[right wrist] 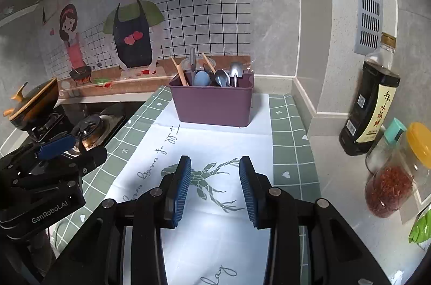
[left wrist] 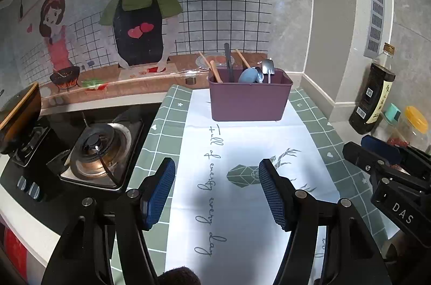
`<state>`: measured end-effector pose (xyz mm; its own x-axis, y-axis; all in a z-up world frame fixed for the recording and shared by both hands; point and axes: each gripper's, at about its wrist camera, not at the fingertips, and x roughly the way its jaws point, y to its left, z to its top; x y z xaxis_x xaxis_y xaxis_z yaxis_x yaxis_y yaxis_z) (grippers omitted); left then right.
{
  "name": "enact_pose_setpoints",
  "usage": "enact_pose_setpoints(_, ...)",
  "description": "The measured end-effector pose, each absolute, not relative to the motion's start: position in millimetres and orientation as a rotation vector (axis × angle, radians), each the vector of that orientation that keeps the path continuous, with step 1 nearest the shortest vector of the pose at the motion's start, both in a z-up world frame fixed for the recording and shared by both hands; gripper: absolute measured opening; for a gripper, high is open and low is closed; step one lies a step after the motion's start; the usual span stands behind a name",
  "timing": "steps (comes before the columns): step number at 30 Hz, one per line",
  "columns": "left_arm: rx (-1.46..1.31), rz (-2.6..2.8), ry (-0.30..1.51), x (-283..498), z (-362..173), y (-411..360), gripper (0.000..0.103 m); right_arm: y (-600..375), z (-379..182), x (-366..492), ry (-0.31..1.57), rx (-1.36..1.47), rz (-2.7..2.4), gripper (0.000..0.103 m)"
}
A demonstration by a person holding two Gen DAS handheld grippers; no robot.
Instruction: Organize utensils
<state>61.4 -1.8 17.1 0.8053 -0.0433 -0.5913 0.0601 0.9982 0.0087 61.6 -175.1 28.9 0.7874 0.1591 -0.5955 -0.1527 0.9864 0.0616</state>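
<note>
Utensils (left wrist: 243, 69) all upright in purple bin (left wrist: 249, 99) at far end of surface (left wrist: 242, 204). I judge sorting finished. Left hand-held gripper (left wrist: 216, 190) wide, empty; right hand-held gripper (right wrist: 215, 188) wide, empty. Next: I back off.

Gas stove (left wrist: 99, 150), soy sauce bottle (right wrist: 369, 107), 2 jars (right wrist: 390, 177) beside green-checked mat (left wrist: 167, 129)

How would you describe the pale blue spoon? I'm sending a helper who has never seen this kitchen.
Find the purple bin standing at the far end of the white-and-green mat, near the wall. Several utensils stick up from it. The pale blue spoon sits mid-bin, its rounded matte bowl unlike the shiny metal spoons to its right and wooden chopsticks to its left.
</note>
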Motion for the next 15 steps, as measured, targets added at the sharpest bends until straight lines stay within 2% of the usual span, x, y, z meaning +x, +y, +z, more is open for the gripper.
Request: enact_pose_setpoints(15,0.020,-0.054,0.640,59.4,14.6,-2.1,0.065,-173.2,26.9,61.6,0.654,0.008,0.180,0.035)
